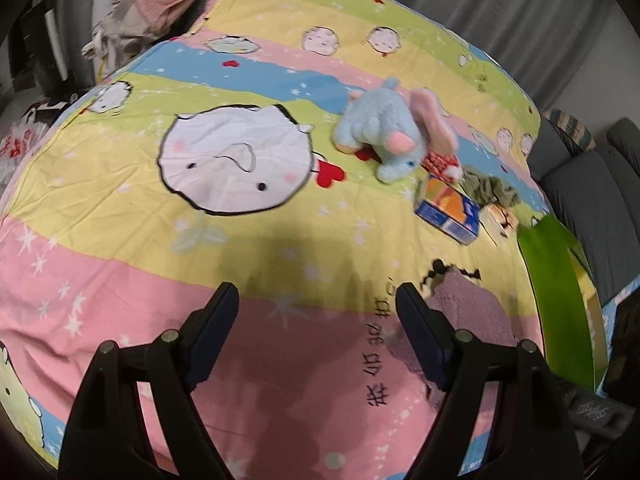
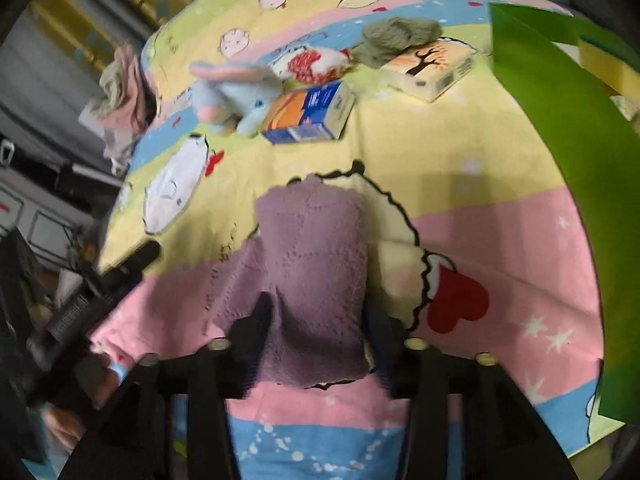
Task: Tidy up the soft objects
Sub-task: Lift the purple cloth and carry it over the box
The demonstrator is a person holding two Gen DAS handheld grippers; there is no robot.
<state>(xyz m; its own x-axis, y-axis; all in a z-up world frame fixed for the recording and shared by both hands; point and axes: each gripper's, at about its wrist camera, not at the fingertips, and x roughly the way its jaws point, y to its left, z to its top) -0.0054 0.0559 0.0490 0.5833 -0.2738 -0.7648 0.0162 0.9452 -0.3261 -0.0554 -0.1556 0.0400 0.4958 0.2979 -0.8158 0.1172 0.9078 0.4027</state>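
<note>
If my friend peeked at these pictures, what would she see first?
Probably the fluffy blue elephant toy with pink ears, lying on the bright cartoon bedsheet next to a blue and orange cardboard box. Then the fuzzy purple towel, close up between the right gripper fingers. A big shiny green bag stands at the right edge of the bed.

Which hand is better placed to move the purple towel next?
Right. The right tongs already straddle the purple towel; the left tongs hang open over bare bedsheet beside it.
</note>
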